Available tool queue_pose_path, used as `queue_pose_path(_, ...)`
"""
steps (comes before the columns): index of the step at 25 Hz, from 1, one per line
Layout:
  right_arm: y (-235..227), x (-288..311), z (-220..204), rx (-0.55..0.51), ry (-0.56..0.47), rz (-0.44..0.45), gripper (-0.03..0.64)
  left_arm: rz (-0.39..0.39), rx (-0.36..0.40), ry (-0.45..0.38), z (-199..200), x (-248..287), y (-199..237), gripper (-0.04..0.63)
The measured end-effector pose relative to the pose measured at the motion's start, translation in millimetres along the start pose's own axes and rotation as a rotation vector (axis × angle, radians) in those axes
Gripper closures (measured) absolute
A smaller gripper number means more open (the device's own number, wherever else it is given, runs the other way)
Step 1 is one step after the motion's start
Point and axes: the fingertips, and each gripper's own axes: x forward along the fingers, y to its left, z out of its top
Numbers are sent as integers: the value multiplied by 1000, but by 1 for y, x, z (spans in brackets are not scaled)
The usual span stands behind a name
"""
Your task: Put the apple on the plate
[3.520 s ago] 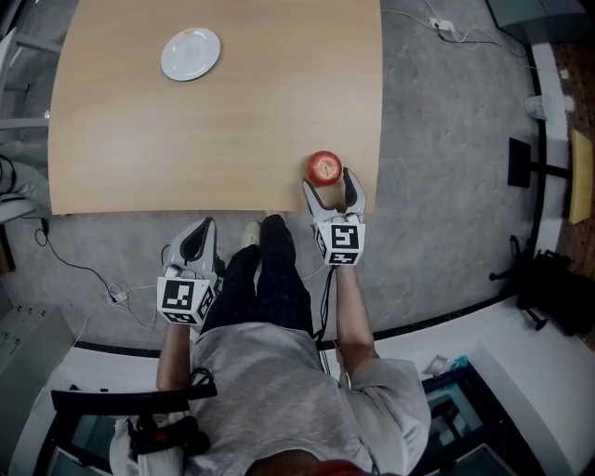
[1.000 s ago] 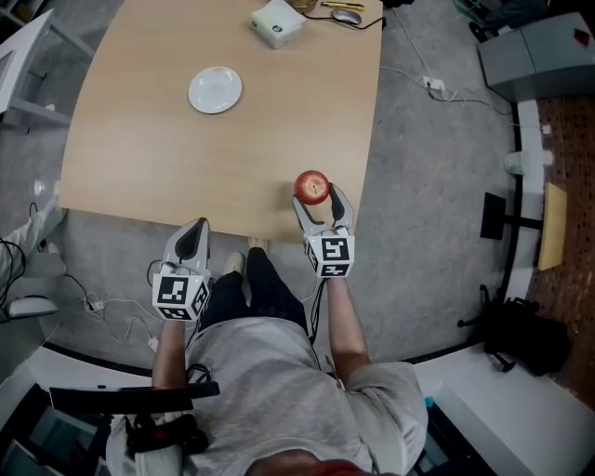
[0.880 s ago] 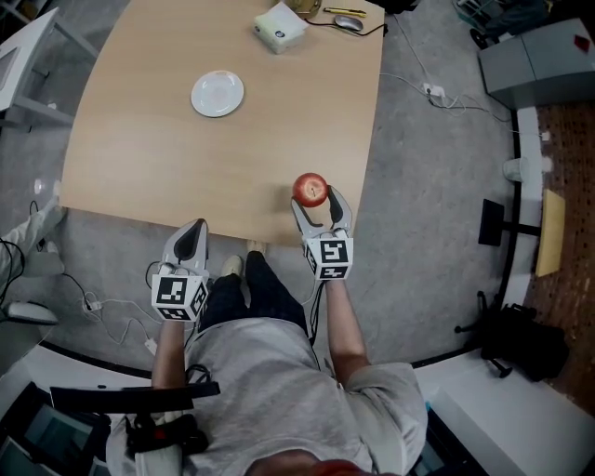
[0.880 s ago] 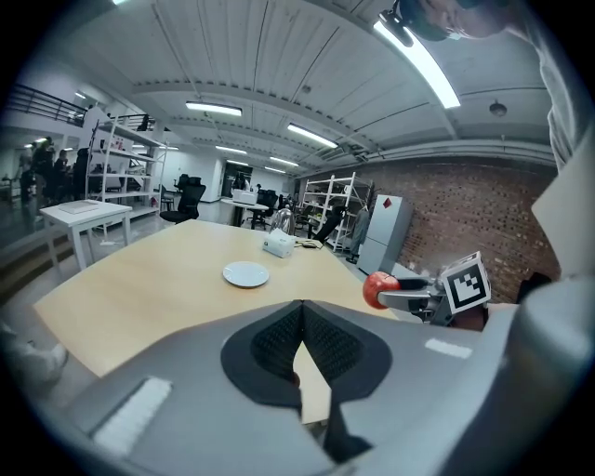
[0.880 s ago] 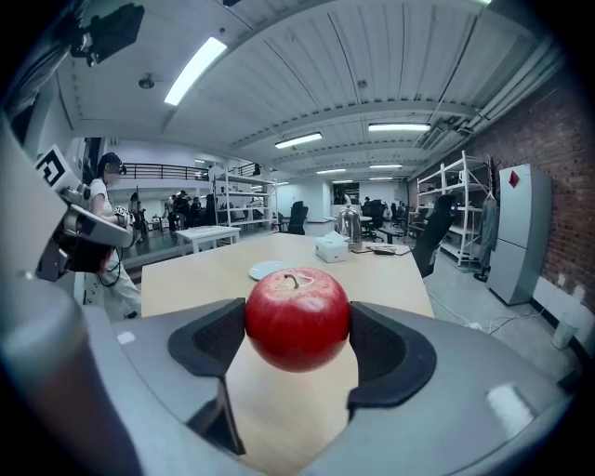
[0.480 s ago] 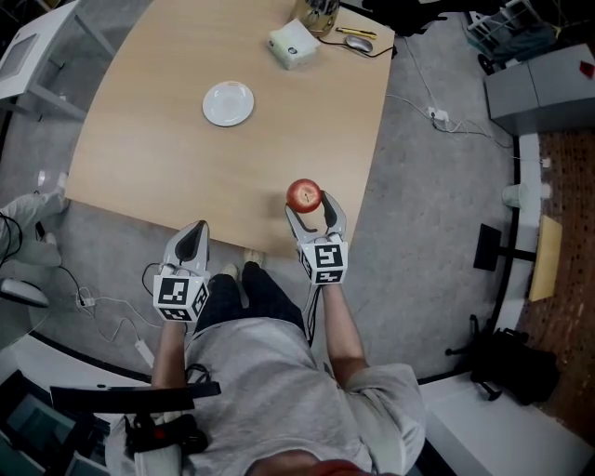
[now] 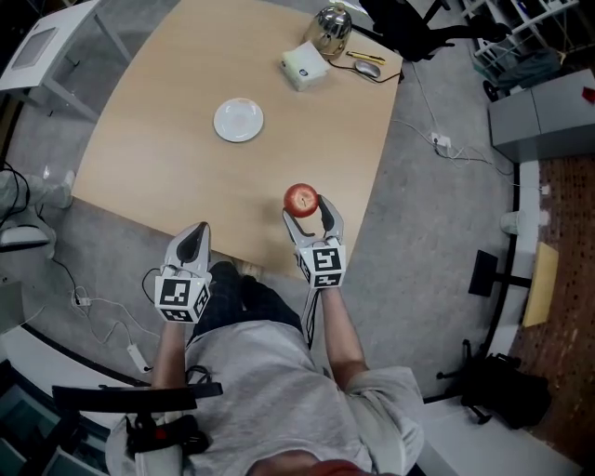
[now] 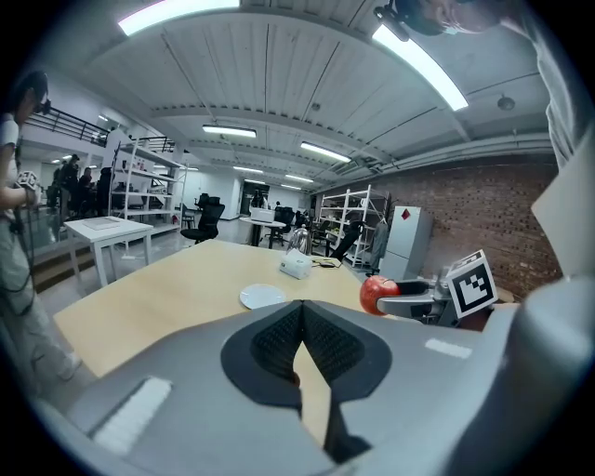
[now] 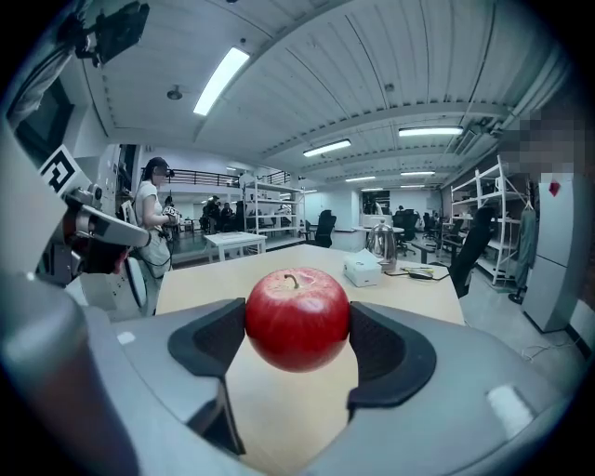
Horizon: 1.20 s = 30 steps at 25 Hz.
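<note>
A red apple (image 7: 300, 198) (image 9: 297, 318) (image 8: 376, 294) hangs above the near right part of the wooden table (image 7: 177, 158), clamped between the jaws of my right gripper (image 7: 304, 206) (image 9: 297, 323). The small white plate (image 7: 238, 120) (image 8: 263, 297) lies empty on the table farther off and to the left. My left gripper (image 7: 194, 241) (image 8: 301, 327) is held just off the table's near edge, its jaws shut with nothing between them.
At the table's far end stand a white box (image 7: 304, 66) (image 9: 362, 270), a shiny metal kettle (image 7: 333, 20) (image 9: 383, 240) and a computer mouse (image 7: 367, 68). Grey carpet, cables and cabinets lie to the right. Other people stand far off in the room (image 9: 153, 223).
My right gripper has lifted the apple off the table and carried it slightly forward and left. The view has shifted, bringing the table's far end into sight. The left gripper stays put.
</note>
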Motion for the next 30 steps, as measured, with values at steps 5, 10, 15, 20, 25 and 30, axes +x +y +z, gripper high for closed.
queue_pose_path(5, 3, 12, 11, -11, -9, 42, 261, 36, -10, -8, 6, -1, 6, 575)
queue_pose_path(10, 5, 28, 18, -16, -8, 71, 261, 58, -21, -11, 11, 2, 17, 575)
queue_pose_path(15, 11, 49, 22, -18, 1, 90, 261, 78, -37, -7, 11, 9, 38, 575)
queue_pose_path(20, 18, 79, 23, -36, 10, 116, 261, 78, -53, -4, 12, 30, 62, 575)
queue_pose_path(25, 20, 103, 27, -33, 16, 122, 261, 70, -63, 18, 9, 47, 78, 575)
queue_pose_path(30, 20, 102, 26, -30, 20, 127, 261, 70, -69, 32, 6, 45, 76, 575)
